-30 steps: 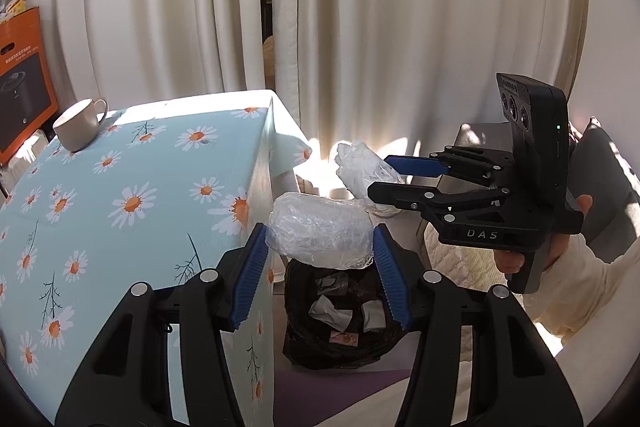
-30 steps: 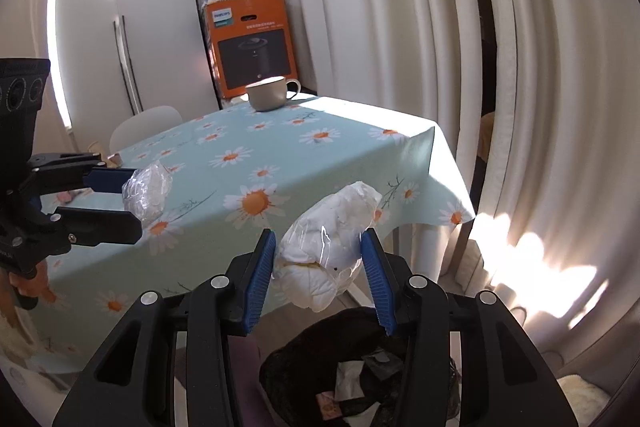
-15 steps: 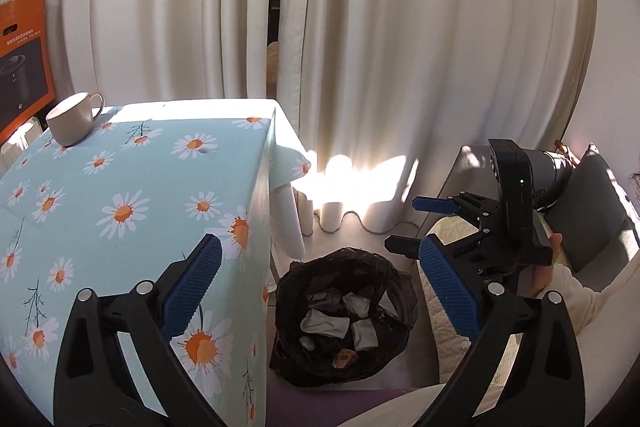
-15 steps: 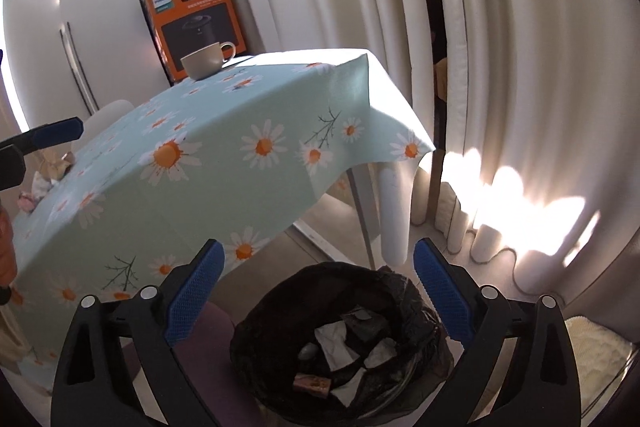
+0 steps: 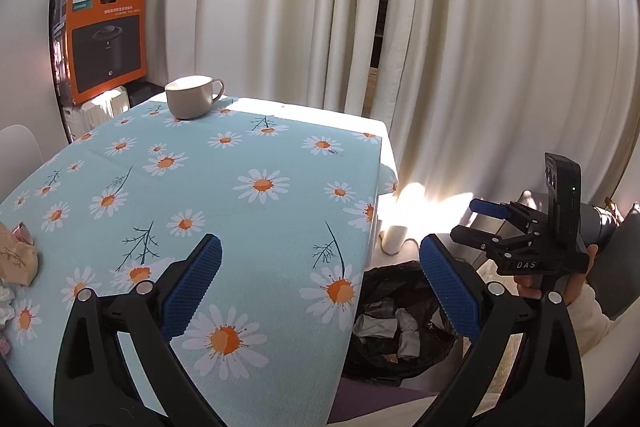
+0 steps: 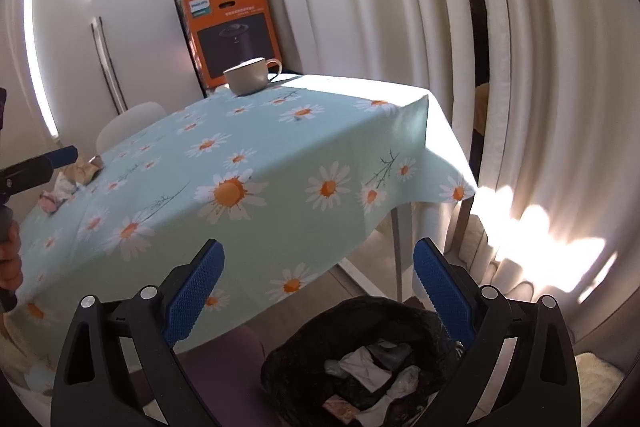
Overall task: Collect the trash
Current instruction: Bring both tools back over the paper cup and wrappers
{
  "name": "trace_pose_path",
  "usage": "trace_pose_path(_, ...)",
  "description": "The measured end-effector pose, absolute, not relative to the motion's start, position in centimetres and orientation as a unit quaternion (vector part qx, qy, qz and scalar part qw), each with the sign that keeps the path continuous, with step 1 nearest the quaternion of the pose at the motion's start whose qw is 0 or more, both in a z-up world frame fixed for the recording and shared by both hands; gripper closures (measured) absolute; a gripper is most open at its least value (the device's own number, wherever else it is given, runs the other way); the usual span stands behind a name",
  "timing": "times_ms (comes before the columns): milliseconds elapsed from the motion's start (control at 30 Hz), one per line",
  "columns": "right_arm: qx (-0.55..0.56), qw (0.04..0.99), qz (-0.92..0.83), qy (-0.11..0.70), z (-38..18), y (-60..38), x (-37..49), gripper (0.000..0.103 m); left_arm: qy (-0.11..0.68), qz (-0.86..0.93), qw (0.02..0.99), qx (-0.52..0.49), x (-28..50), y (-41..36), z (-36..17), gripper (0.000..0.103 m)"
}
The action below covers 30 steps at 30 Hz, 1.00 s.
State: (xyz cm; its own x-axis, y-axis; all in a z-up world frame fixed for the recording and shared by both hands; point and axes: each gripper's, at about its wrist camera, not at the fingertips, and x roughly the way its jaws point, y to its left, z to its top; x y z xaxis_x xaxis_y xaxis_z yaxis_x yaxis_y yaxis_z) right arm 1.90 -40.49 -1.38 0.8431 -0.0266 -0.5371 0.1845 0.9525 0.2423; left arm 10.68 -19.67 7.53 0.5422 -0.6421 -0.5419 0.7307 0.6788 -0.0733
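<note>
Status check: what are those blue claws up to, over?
Left gripper and right gripper open, empty. Crumpled wrappers wait on daisy tablecloth; black bin bag part-filled. Path clear.

In the upper left of the left wrist view, the orange box (image 5: pixel 106 35) reads "PHILIPS". At right, the right gripper (image 5: pixel 476 223) body bears "DAS".

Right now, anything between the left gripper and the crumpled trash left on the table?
Nothing: in the left wrist view only bare daisy tablecloth lies between the open left gripper and the crumpled wrappers at the table's left edge.
</note>
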Motion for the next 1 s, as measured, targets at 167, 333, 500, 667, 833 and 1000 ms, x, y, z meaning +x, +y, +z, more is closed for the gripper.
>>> trace_pose_path(167, 0.115, 0.959, -0.013, 0.259, 1.0, -37.2, 3.9, 0.011, 0.261, -0.348, 0.899, 0.052, 10.5, -14.8, 7.9, 0.006)
trace_pose_path(333, 0.092, 0.964, 0.038, 0.247, 3.1, -33.5, 6.0, 0.011, 0.252, -0.292, 0.922, 0.031, 10.2, -9.6, 8.2, 0.006)
trace_pose_path(500, 0.058, 0.968, 0.072, 0.235, 4.9, -29.5, 8.5, 0.011, 0.238, -0.229, 0.943, 0.036, 9.7, -4.4, 8.8, 0.006)
trace_pose_path(667, 0.027, 0.967, 0.117, 0.226, 6.9, -25.2, 11.5, 0.01, 0.241, -0.165, 0.956, 0.029, 9.3, 0.6, 9.0, 0.006)
trace_pose_path(833, -0.005, 0.96, 0.169, 0.225, 8.4, -20.1, 15.1, 0.01, 0.248, -0.122, 0.961, 0.021, 8.7, 4.4, 8.6, 0.006)
trace_pose_path(1000, -0.029, 0.95, 0.213, 0.226, 9.3, -14.6, 18.8, 0.01, 0.269, -0.103, 0.958, 0.006, 8.4, 7.3, 7.3, 0.006)
